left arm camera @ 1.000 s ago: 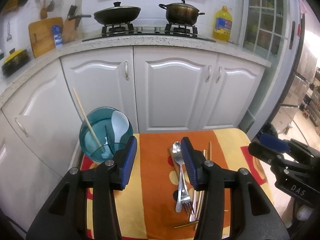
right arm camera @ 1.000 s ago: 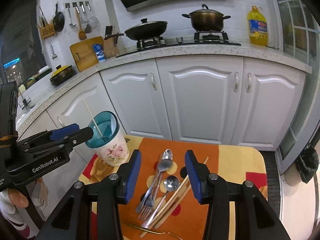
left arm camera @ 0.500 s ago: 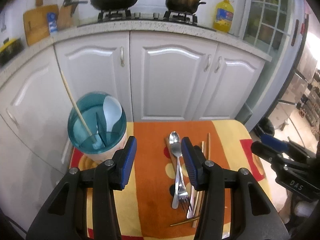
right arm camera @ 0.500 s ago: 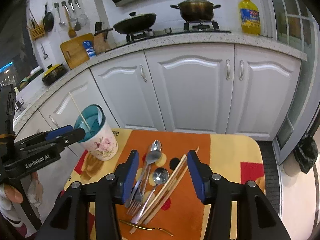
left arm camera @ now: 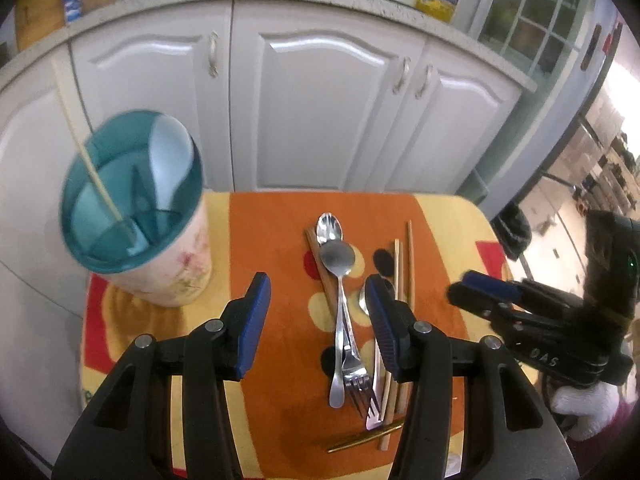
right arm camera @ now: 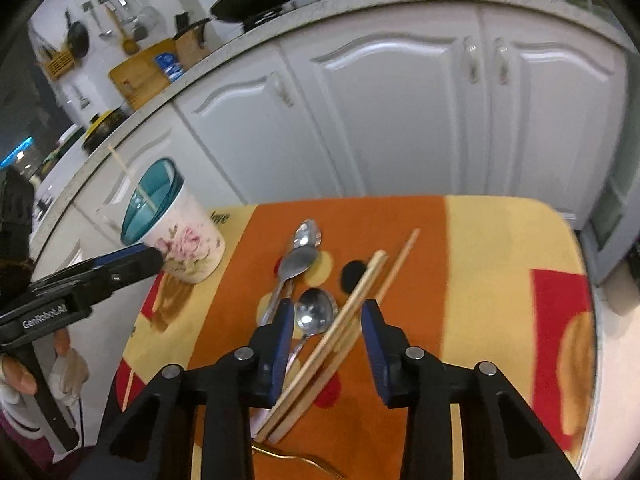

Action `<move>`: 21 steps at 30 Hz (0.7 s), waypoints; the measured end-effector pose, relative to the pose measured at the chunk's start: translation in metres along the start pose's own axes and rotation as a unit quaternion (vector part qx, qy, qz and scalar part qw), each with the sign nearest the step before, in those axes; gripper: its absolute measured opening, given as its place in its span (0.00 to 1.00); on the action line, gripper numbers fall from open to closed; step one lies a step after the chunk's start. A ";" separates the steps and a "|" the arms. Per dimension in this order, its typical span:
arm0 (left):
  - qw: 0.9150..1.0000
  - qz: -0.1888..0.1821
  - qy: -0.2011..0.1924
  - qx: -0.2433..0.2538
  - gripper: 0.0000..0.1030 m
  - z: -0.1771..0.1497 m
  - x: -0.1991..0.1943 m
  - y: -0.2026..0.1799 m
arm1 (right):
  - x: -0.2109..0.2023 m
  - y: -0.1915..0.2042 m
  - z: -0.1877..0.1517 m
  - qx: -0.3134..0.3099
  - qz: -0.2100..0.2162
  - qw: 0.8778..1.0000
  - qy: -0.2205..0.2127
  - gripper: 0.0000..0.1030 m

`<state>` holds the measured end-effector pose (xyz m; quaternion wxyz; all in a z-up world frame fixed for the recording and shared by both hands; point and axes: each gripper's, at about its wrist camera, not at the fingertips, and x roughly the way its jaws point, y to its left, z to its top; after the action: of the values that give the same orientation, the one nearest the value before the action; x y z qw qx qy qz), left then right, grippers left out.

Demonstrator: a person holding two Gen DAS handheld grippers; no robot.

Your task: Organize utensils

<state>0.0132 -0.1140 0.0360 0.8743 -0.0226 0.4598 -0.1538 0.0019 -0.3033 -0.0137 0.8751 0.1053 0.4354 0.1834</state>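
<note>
Orange and yellow cloth [left arm camera: 276, 248] covers the small table, and on it lies a heap of utensils: metal spoons [left arm camera: 338, 256], a fork [left arm camera: 356, 376] and wooden chopsticks [right arm camera: 340, 328]. To the left of this heap stands a flowered cup [left arm camera: 160, 264] with a teal inside; one chopstick [left arm camera: 86, 152] and a white spoon [left arm camera: 168, 156] lean in it. The left gripper [left arm camera: 318, 316] hangs above the heap, jaws wide apart, holding nothing. The right gripper [right arm camera: 326, 332] has just been closing; the chopsticks lie between its jaws, which do not press them.
</note>
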 end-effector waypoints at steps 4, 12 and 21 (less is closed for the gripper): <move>1.000 -0.003 0.017 0.009 0.47 -0.001 0.015 0.000 | 0.028 0.003 0.005 -0.041 0.018 0.999 0.027 0.33; 0.999 0.004 0.044 0.005 0.47 0.000 0.040 0.007 | 0.083 -0.006 0.017 -0.092 0.048 0.992 0.078 0.33; 0.998 -0.006 0.069 0.006 0.47 0.004 0.066 0.004 | 0.080 -0.024 0.005 -0.053 0.091 0.991 0.082 0.02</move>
<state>0.0525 -0.1299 -0.0148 0.8398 -0.0092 0.5179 -0.1626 0.0553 -0.2925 -0.0769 0.8204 0.0824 0.4839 0.2934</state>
